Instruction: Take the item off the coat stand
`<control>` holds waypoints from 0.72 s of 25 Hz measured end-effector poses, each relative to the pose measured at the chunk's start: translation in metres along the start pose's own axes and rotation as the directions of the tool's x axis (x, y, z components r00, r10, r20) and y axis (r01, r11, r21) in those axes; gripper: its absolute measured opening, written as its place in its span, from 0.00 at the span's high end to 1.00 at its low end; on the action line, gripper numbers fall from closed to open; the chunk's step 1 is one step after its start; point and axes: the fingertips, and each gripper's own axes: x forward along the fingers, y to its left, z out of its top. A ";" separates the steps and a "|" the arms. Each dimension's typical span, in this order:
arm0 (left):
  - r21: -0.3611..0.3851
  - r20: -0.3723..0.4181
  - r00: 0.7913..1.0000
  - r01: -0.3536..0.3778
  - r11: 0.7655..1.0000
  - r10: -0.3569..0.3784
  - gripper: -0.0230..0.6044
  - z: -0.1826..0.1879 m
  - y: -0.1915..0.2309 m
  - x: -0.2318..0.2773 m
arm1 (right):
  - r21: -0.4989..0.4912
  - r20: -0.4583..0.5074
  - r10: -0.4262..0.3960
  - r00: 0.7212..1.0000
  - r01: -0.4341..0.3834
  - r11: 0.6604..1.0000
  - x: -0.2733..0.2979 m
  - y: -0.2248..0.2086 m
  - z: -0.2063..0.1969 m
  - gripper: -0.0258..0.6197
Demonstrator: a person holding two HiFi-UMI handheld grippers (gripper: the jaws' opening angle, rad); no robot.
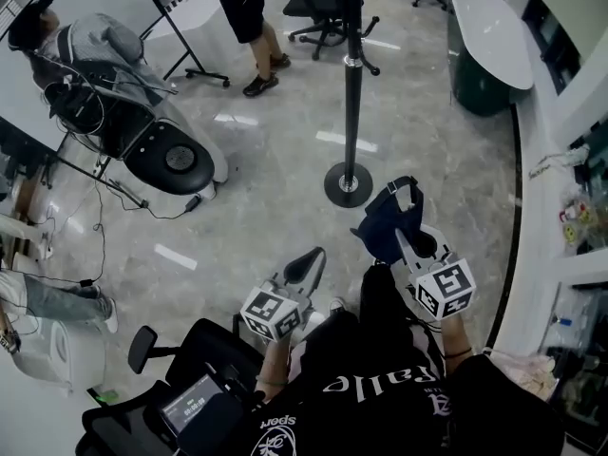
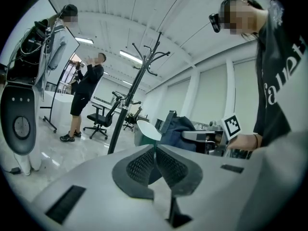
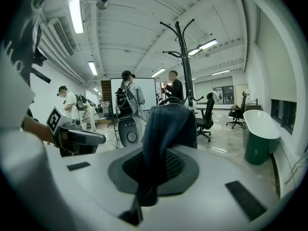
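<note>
The item is a dark blue denim bag with a strap. It hangs clear of the coat stand, pinched in my right gripper, which is shut on it. In the right gripper view the denim bag rises out of the closed jaws of the right gripper. The black coat stand stands just beyond, its hooks bare and its round base on the floor. My left gripper is shut with nothing in it, left of the bag. In the left gripper view the left gripper has its pads together.
A green tub with a white top stands at the back right. Office chairs and a standing person are behind the stand. A robot on a black round base is at the left, and a white counter runs along the right.
</note>
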 end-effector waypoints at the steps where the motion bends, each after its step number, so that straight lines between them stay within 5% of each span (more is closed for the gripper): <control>1: 0.000 0.000 1.000 0.010 1.000 -0.010 0.96 -0.002 -0.009 0.000 | 0.003 -0.007 -0.002 1.000 0.002 1.000 -0.010 0.002 -0.005 0.91; 10: 0.028 0.025 0.999 0.029 0.999 -0.030 0.96 0.003 -0.080 0.003 | 0.015 0.013 0.009 1.000 -0.010 1.000 -0.067 -0.003 -0.016 0.91; 18: 0.018 0.097 0.995 -0.018 1.000 0.016 0.96 -0.013 -0.196 0.041 | -0.019 -0.007 0.115 0.993 -0.115 0.993 -0.167 -0.039 -0.047 0.91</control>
